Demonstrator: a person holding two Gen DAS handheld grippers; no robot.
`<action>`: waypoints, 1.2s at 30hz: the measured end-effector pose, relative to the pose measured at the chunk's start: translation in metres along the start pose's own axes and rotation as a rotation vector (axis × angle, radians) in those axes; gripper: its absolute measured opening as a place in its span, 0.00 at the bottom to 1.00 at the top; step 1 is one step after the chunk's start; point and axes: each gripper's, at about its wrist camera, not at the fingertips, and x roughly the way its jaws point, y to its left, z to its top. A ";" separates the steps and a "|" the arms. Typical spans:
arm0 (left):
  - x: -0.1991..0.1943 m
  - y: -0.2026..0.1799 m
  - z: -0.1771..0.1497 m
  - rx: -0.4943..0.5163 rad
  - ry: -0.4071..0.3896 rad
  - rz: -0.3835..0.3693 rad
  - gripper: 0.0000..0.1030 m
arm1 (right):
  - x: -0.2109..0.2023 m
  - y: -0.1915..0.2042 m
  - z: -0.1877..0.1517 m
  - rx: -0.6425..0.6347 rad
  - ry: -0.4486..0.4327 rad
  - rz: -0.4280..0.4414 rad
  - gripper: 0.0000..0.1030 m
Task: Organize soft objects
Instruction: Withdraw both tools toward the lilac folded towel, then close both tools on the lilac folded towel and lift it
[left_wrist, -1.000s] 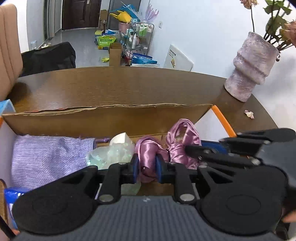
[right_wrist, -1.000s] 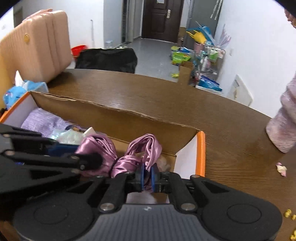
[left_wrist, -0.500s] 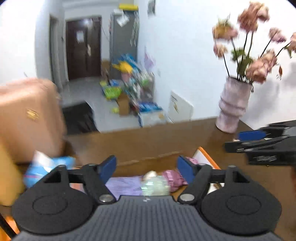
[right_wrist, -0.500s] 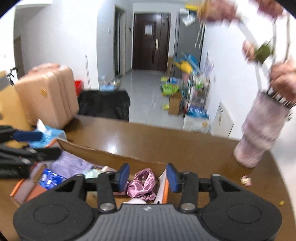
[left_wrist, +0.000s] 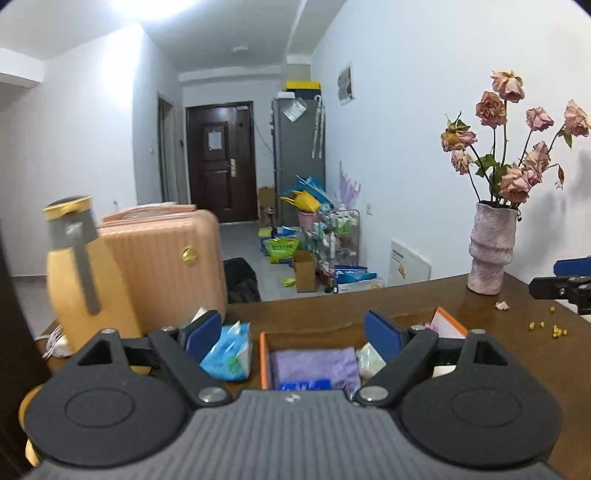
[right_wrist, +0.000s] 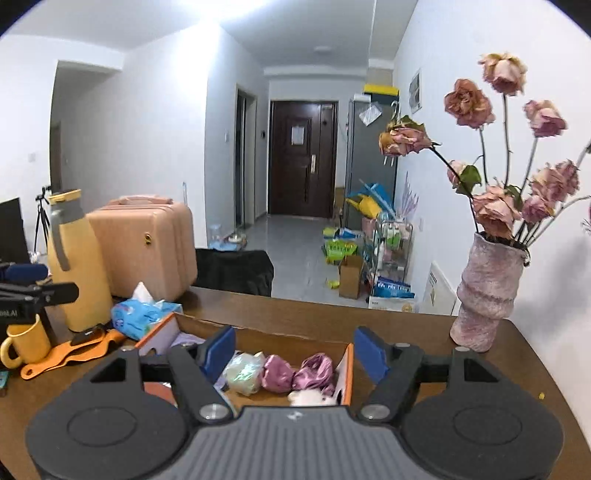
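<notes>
Both the left gripper (left_wrist: 293, 338) and right gripper (right_wrist: 293, 352) are opening empty above the box (right_wrist: 347, 363), with clear bench (right_wrist: 424, 325) beyond its far edge.

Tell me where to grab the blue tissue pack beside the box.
Grip the blue tissue pack across its soft middle, coming from above. It lies flat on the table against the box, so its top is the free side.
</notes>
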 end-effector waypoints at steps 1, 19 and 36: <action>-0.009 0.001 -0.011 -0.009 0.005 -0.003 0.84 | -0.011 0.005 -0.014 0.009 -0.008 0.002 0.69; -0.113 -0.006 -0.153 -0.103 0.152 -0.119 0.87 | -0.122 0.054 -0.171 0.133 0.024 0.085 0.78; 0.075 -0.029 -0.136 -0.293 0.373 -0.257 0.51 | 0.082 0.027 -0.156 0.298 0.207 0.174 0.61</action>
